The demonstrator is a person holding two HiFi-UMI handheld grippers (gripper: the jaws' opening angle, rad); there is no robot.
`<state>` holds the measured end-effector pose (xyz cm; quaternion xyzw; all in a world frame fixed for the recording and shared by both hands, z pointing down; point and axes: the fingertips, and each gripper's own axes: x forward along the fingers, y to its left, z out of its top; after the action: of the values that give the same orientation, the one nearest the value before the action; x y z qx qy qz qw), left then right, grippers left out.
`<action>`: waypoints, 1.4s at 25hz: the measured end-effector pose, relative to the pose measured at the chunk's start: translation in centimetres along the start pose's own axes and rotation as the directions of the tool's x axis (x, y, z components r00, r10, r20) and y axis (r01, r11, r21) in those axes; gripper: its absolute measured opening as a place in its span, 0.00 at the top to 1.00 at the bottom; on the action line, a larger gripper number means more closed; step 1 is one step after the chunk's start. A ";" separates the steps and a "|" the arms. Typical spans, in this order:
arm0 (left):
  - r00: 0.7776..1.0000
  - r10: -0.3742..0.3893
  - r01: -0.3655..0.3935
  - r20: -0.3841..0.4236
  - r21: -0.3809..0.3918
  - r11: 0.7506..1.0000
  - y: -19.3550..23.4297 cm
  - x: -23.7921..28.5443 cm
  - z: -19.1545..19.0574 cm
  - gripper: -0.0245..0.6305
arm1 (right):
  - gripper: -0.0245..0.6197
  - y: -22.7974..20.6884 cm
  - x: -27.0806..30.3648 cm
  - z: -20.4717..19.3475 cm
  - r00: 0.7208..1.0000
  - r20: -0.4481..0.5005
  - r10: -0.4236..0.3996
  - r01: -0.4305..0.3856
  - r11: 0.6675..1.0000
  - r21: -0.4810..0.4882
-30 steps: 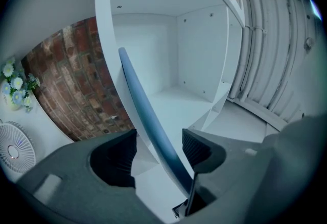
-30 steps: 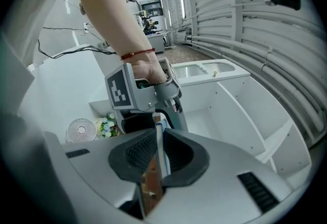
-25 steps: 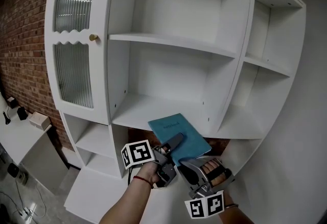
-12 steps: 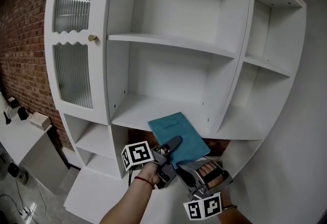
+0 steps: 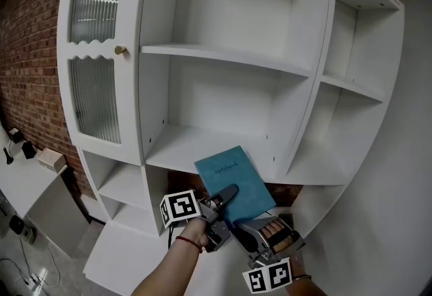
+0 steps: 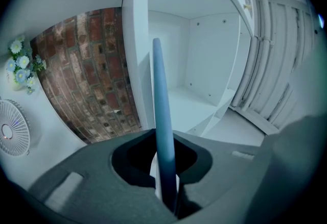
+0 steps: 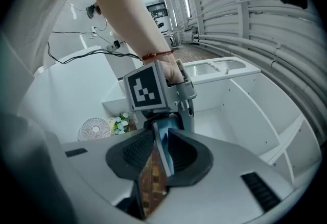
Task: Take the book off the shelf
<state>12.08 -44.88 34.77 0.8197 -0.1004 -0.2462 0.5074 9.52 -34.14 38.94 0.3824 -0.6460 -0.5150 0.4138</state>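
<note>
The left tool [image 5: 227, 195] is clamped on the book [image 5: 228, 176]. Its jaws have just been closing, and in its own view the pads press both faces of the blue book [image 6: 162, 131], which stands edge-on between them and runs straight out ahead. The right tool [image 5: 251, 224] sits just beside and below the left one, with its jaws apart. They have just been opening, and the book's [image 7: 159, 150] lower corner stands loosely between them with a gap at each pad. In the right gripper view the left tool [image 7: 173, 116] is directly ahead, gripping the same book from the far side. From the head view the book rises tilted above both tools, cover facing out, in front of the white shelf [image 5: 202, 146], its top edge level with the middle board's front lip. A brick wall [image 6: 92, 75] shows left of the left tool.
</note>
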 end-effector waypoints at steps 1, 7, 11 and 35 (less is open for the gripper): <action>1.000 -0.002 0.002 0.000 -0.001 1.000 0.0 0.0 -0.1 0.90 | 0.81 0.1 -0.1 0.0 1.000 0.002 0.000 0.000 1.000 0.009; 1.000 -0.014 0.013 0.006 0.024 1.000 0.0 -0.5 -0.1 0.90 | 0.81 0.2 -1.1 -0.1 0.999 0.051 0.005 -0.013 0.987 0.158; 1.000 -0.016 0.015 0.007 0.036 0.999 0.1 -0.9 0.1 0.90 | 0.81 -0.6 -1.8 -0.1 0.996 0.086 -0.013 -0.011 0.961 0.275; 0.997 -0.047 0.050 -0.057 0.054 0.997 -0.2 -5.8 -3.7 0.90 | 0.91 -1.4 -2.5 -0.2 0.967 0.204 -0.154 -0.091 0.539 0.837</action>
<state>8.95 -39.54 37.70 0.8422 -0.0732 -0.2325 0.4809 10.74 -32.18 37.27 0.4764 -0.8536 -0.1935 0.0837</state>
